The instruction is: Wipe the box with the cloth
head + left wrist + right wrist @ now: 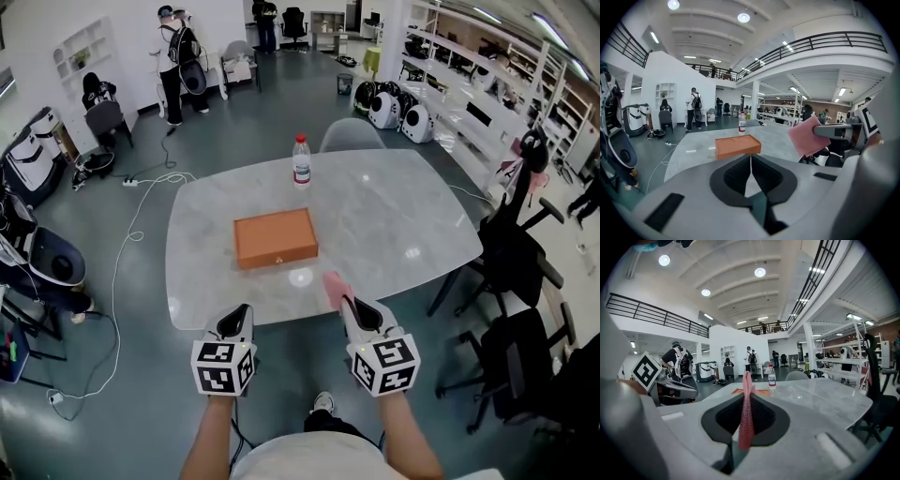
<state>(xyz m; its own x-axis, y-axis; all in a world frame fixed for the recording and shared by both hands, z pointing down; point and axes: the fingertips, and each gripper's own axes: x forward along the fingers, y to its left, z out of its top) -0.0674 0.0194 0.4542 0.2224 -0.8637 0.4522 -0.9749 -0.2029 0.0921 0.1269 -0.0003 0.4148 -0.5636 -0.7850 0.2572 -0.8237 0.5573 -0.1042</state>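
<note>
- The left gripper (240, 317) is nearest, held short of the table's near edge, its jaws pressed together with nothing between them.
- Beside it, the right gripper (343, 302) is clamped on a pink cloth (334, 288), which sticks up from the jaws over the edge of the table (403, 220).
- The orange box (275, 237) lies flat and closed mid-table, well apart from both grippers.
- Beyond the box, a water bottle (301, 162) stands upright near the far edge.
</note>
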